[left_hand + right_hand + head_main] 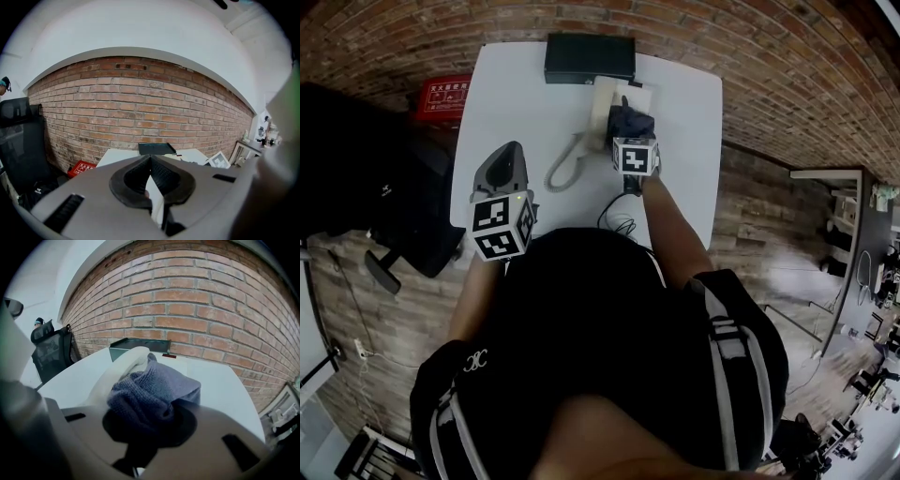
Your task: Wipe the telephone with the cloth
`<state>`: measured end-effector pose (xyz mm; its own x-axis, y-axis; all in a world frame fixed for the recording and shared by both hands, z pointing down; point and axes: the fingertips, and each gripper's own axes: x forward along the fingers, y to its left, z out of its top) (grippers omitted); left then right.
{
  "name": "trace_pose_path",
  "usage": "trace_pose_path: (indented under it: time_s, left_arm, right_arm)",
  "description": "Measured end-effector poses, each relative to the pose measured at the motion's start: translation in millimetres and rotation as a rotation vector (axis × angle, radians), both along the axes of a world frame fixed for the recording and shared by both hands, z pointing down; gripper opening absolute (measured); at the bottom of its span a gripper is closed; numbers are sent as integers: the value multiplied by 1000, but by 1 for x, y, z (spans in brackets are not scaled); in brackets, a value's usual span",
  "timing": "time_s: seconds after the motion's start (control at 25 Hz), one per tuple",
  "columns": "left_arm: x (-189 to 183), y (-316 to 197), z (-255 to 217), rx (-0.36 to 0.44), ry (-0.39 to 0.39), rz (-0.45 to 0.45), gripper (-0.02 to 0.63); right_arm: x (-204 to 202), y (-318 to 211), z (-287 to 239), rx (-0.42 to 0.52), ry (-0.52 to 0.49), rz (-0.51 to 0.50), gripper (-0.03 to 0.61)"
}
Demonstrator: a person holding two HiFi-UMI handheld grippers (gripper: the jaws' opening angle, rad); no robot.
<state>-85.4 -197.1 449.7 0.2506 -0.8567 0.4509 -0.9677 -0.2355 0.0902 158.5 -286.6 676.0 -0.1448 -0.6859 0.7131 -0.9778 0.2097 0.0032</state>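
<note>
Table point(534, 103), white, carries a black box point(589, 58) at its far edge and the cream telephone point(605, 101) just in front of it. Right gripper point(150, 425) is clamped on the blue cloth point(157, 385), which seems to press on the telephone. Left gripper point(151, 174) hangs over the table's left edge, jaws together, empty.

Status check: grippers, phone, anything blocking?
Right hand-held gripper shut on cloth, at telephone. Left hand-held gripper shut, empty, held aside. Black box behind telephone, not blocking.
</note>
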Motion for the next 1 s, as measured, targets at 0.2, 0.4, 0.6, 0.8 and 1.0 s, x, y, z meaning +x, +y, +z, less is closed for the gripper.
trace_pose_path:
  time_s: [0.2,0.4,0.6,0.8,1.0]
  left_arm:
    - [1,-3,2,-7,0,12,0]
    - [2,-4,2,-9,0,13,0]
    - [-4,-3,2,-8,-6,2,0]
    - [-15,0,3,-15,-12,-21,0]
    - [-21,2,2,-15,-18,-38,0]
  right_arm:
    - [41,-1,-6,-2,2,115,48]
    - [60,-7,-12,8,17,195,48]
    - [76,-17,-17,28,30,269,48]
    - [84,-29,-22,31,20,307,48]
    - [56,-38,-23,37,14,237,48]
